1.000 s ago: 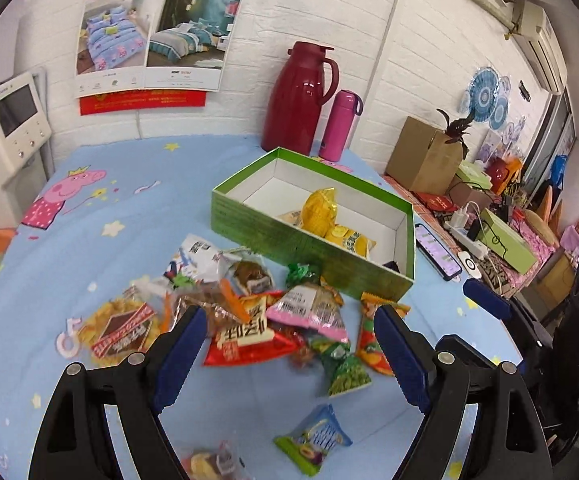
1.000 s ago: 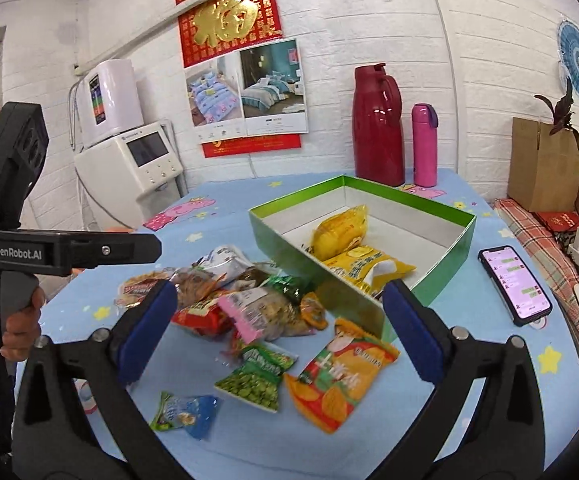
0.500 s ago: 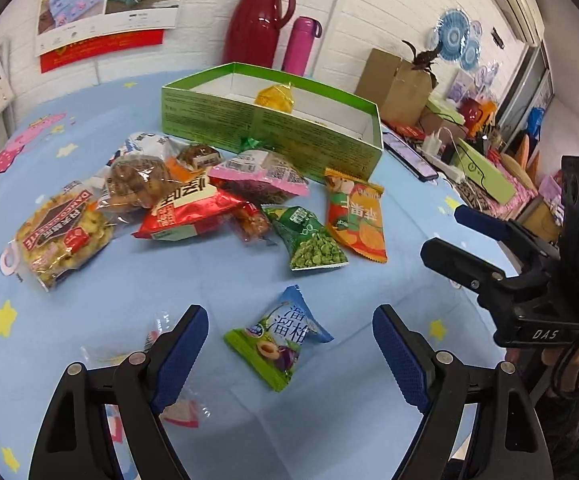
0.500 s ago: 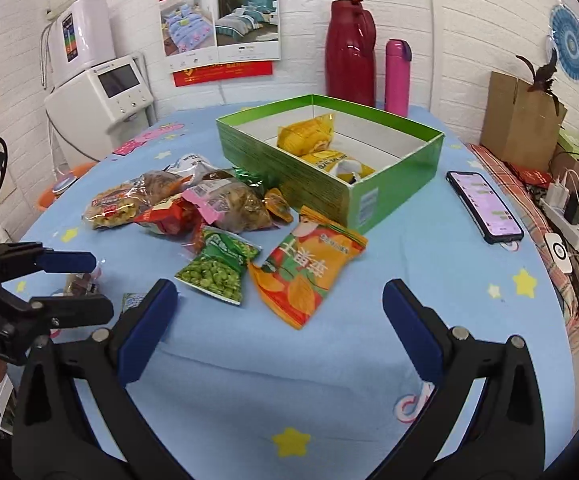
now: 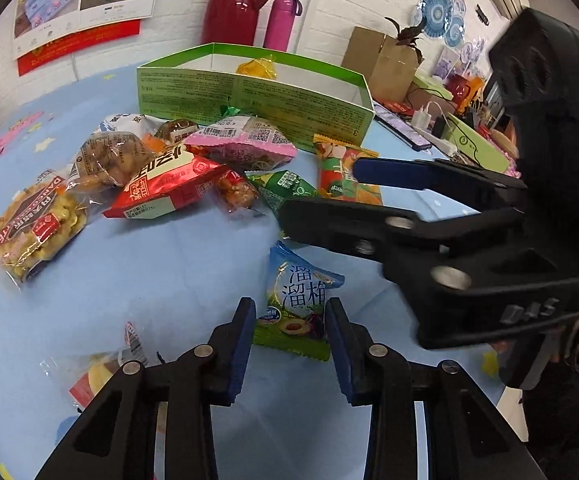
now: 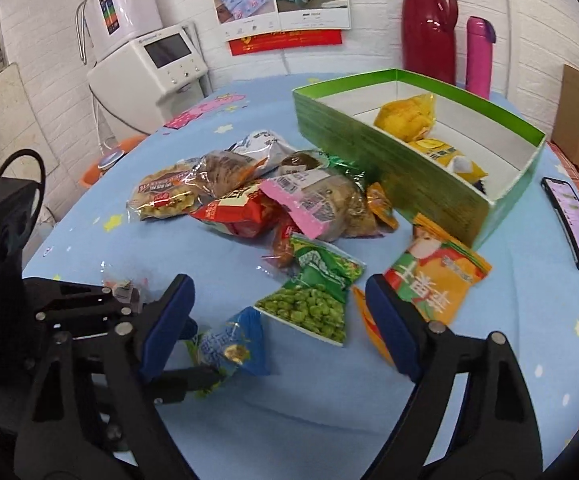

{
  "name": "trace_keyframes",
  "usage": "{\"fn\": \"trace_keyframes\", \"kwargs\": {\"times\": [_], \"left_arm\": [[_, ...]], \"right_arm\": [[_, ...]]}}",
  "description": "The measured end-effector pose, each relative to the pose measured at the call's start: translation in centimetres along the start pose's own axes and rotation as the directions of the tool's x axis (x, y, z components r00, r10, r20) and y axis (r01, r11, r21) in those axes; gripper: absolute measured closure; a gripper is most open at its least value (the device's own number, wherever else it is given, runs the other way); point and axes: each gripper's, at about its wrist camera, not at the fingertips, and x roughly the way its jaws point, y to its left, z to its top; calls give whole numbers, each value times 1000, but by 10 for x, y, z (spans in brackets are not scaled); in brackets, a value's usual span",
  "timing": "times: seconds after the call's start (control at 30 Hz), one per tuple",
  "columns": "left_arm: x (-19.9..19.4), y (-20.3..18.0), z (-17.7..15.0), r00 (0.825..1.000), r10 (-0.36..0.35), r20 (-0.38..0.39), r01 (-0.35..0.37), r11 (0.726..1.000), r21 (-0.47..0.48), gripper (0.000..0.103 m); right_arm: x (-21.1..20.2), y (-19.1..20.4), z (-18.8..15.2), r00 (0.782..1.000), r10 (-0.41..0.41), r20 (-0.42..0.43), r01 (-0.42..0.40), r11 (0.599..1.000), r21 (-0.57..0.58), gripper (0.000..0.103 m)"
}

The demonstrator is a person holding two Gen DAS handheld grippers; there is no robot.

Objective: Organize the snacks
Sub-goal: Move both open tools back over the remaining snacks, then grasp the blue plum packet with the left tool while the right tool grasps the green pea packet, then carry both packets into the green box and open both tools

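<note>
A small blue and green plum candy packet [image 5: 297,300] lies on the blue tablecloth, and my left gripper [image 5: 289,340] is shut on its near end, one blue pad on each side. In the right wrist view the same packet [image 6: 233,344] looks pinched and tilted in the left gripper's fingers [image 6: 185,384]. My right gripper [image 6: 279,326] is open, low over the green pea packet [image 6: 313,296], with the orange packet [image 6: 437,276] just beyond its right finger. The green box [image 6: 369,160] holds two yellow packets [image 6: 405,120]. A pile of snacks [image 5: 161,184] lies in front of the box.
A red thermos [image 6: 429,24] and pink bottle [image 6: 479,56] stand behind the box. A phone [image 6: 577,224] lies at the table's right edge. A clear wrapped snack [image 5: 101,372] sits near my left gripper. A white appliance [image 6: 149,68] stands beyond the far left edge.
Both grippers came down close to the table. The left gripper narrowed from wide open onto the plum candy packet. The right gripper moved in over the pea packet, still open.
</note>
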Motion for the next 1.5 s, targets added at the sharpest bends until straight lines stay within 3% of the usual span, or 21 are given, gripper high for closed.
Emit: {"fn": "trace_keyframes", "kwargs": {"times": [0.07,0.17,0.23,0.27,0.3,0.67,0.73,0.77,0.87,1.0,1.17,1.5], "left_arm": [[0,1,-3,999,-36,-8,36,999,-7,66],[1,3,-5,999,-35,-9,35,999,-13,65],[3,4,-3,999,-45,-14,44,999,-21,59],[5,6,-2,998,-53,-24,52,998,-36,48],[8,8,-2,997,-67,-34,65,996,-58,44],[17,5,9,997,-66,-38,62,993,-97,44],[18,4,10,999,-38,-39,34,995,-97,53],[19,4,11,999,-8,-41,5,996,-92,65],[19,6,11,999,6,-42,-11,994,-110,71],[13,10,9,999,-27,-32,22,987,-159,73],[-11,1,17,999,-27,31,31,991,-132,73],[-30,-4,94,990,-23,137,35,996,-88,73]], "right_arm": [[13,0,3,999,-14,-32,14,1000,-2,30],[24,-4,2,997,-42,-59,42,999,1,33],[27,-9,0,997,-38,-72,39,999,17,37],[29,-12,-1,996,-41,-78,42,999,21,44],[30,-13,-2,995,-52,-80,54,998,20,49],[19,-21,-3,998,-43,-45,45,998,54,73],[10,-21,-4,999,-35,-23,36,997,64,73],[5,-21,-4,999,-32,-12,33,997,69,73],[-10,-23,-7,1000,-15,23,13,996,89,74],[-28,-26,-12,998,12,61,-19,993,120,75],[-46,-28,-11,994,2,106,-16,992,127,75],[-68,-58,23,974,-104,201,75,987,145,75]]}}
